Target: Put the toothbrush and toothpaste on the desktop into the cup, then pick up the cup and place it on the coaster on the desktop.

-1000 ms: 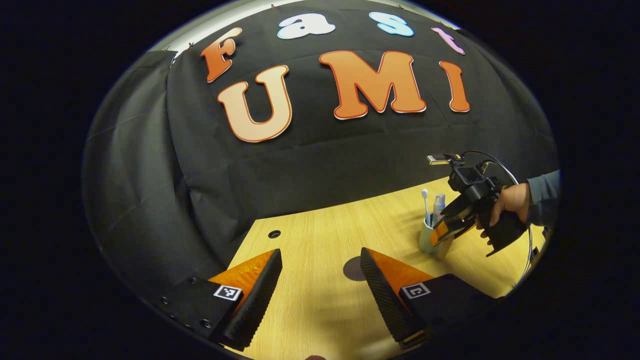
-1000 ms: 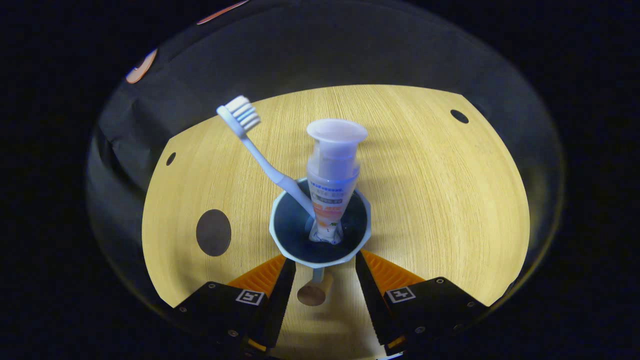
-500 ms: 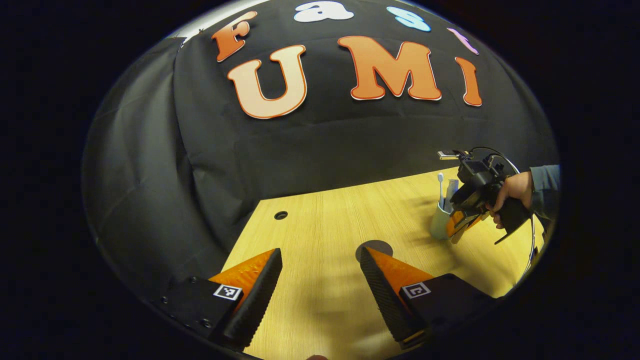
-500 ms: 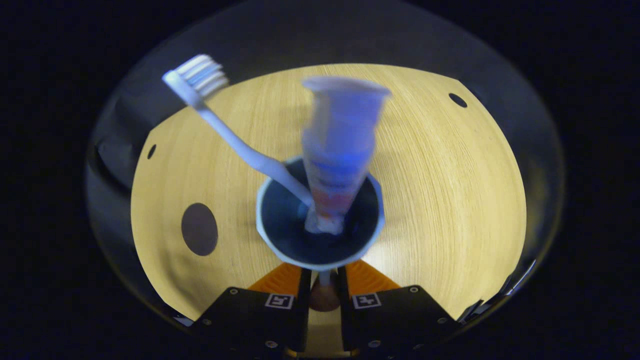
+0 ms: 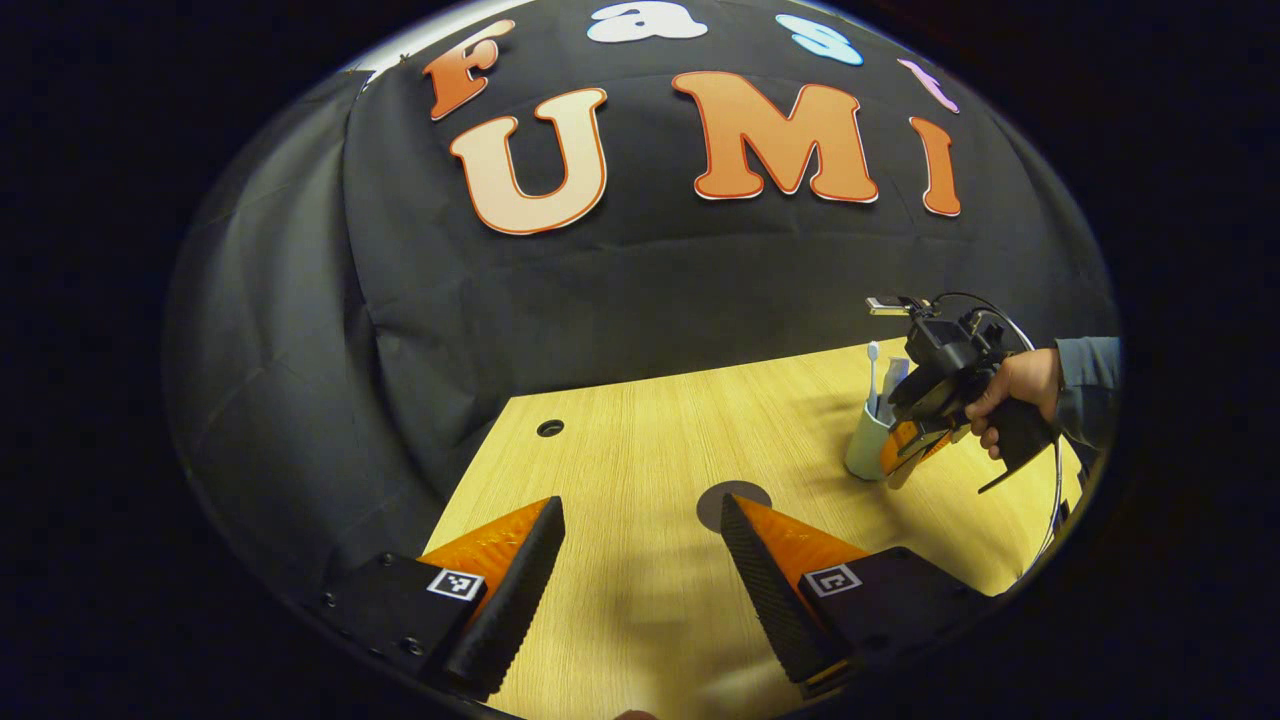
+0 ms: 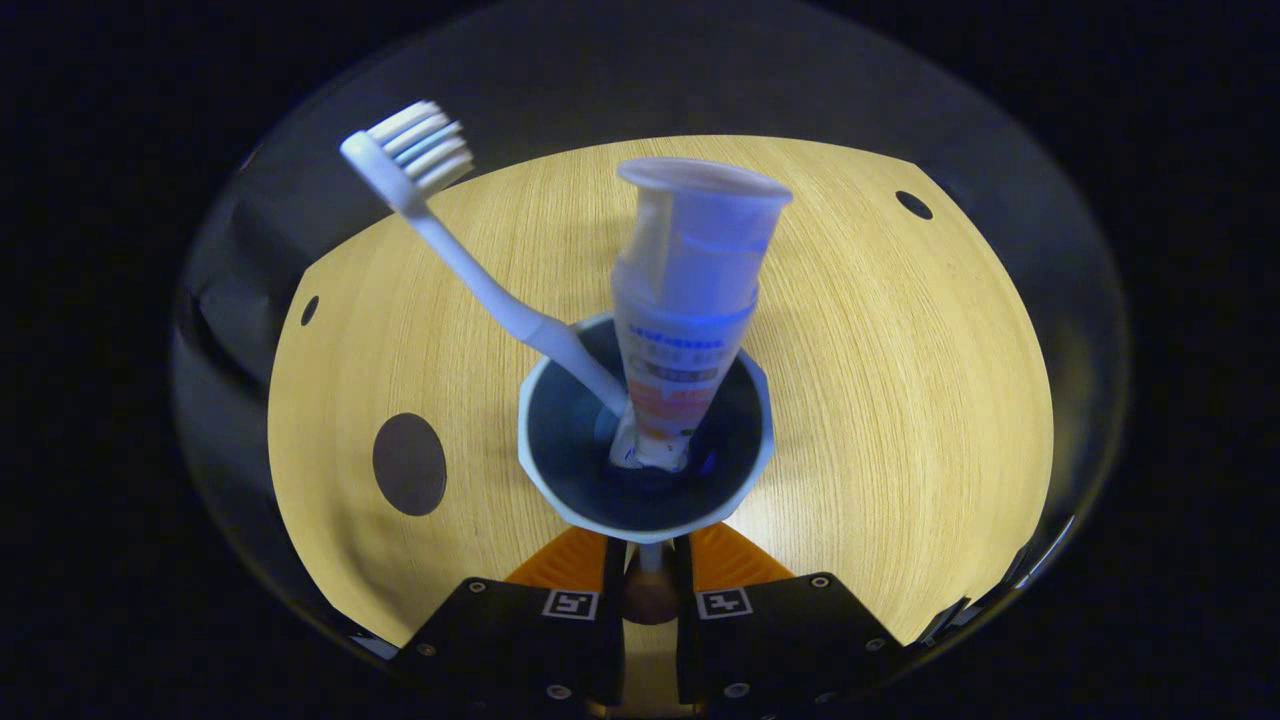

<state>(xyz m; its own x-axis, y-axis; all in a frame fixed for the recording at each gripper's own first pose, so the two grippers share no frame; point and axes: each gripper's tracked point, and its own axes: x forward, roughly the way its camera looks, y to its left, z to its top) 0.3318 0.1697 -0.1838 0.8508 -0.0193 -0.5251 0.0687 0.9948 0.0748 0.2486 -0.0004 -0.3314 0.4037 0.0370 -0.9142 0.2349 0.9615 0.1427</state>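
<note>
A pale cup (image 6: 646, 520) with a dark inside holds a white toothbrush (image 6: 470, 270), leaning left, and a toothpaste tube (image 6: 685, 320) standing cap up. My right gripper (image 6: 648, 565) is shut on the cup's small handle (image 6: 649, 598) just under the rim. A dark round coaster (image 6: 408, 478) lies on the wooden desktop (image 6: 880, 380), left of the cup. In the left gripper view, the cup (image 5: 866, 452) is at the far right with the right gripper (image 5: 905, 455) and a hand (image 5: 1015, 395) behind it. My left gripper (image 5: 640, 510) hangs open above the desktop, its right finger overlapping the coaster (image 5: 735, 490).
Small round holes (image 6: 915, 204) (image 6: 310, 309) sit near the desktop's far corners, and another hole (image 5: 550, 428) shows in the left gripper view. Black cloth walls (image 5: 600, 290) close the desk at the back and left. A cable (image 5: 1055, 480) loops behind the right gripper.
My right gripper's fingers have closed from wide apart onto the cup's handle, and the cup now sits nearer the camera. The left gripper has stayed open, its view shifted slightly.
</note>
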